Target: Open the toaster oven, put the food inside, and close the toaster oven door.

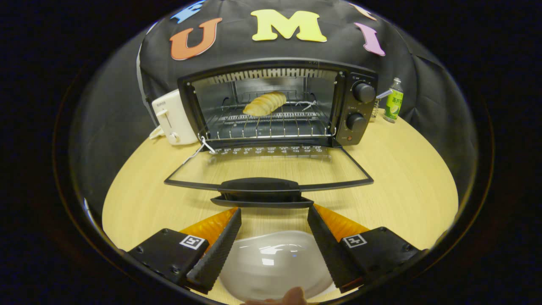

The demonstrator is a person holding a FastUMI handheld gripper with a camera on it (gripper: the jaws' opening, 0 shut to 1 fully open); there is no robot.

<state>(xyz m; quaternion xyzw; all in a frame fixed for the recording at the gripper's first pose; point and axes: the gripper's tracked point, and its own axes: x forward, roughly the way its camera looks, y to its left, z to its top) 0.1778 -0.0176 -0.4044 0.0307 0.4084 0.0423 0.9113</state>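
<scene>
Two fingers of the gripper stand wide apart, holding nothing, just short of the toaster oven door handle. We see the glass door folded down flat on the wooden table, a bread roll lying on the rack inside the toaster oven, and a white plate between the fingers.

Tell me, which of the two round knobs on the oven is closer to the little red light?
The lower knob on the toaster oven: the red light sits just under it. The upper knob is farther up. The open gripper is just short of the door handle.
</scene>
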